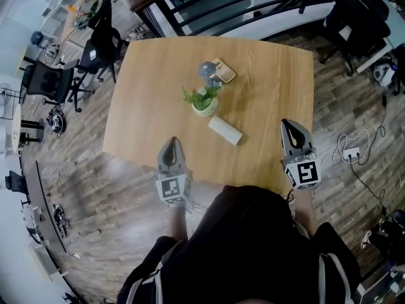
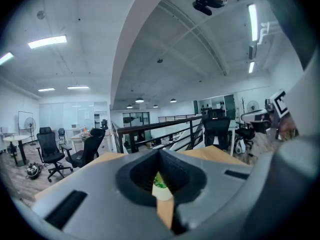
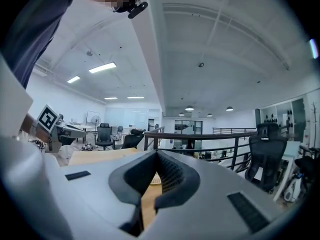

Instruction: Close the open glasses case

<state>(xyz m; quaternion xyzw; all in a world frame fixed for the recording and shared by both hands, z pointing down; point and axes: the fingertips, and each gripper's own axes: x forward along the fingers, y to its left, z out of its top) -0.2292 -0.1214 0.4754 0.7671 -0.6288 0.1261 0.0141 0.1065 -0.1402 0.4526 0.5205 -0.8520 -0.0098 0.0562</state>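
Case (image 1: pixel 225 130), white, lies on the worktop (image 1: pixel 272 81) just beside the plant (image 1: pixel 204 100), on my side; it looks already shut. My left tool (image 1: pixel 171 145) and right tool (image 1: pixel 292 129), both clenched empty, flank the plant, well apart from it. Closing seems done; next I should only confirm the lid is seated.

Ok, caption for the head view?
Shut, empty left gripper and right gripper by the table's near edge; glasses case beside potted plant.

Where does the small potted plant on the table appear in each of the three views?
Head view: potted plant near the middle of the wooden table.
Left gripper view: low centre, in the gap between the jaws.
Right gripper view: not visible.
Shared landmark: that table, in all three views.
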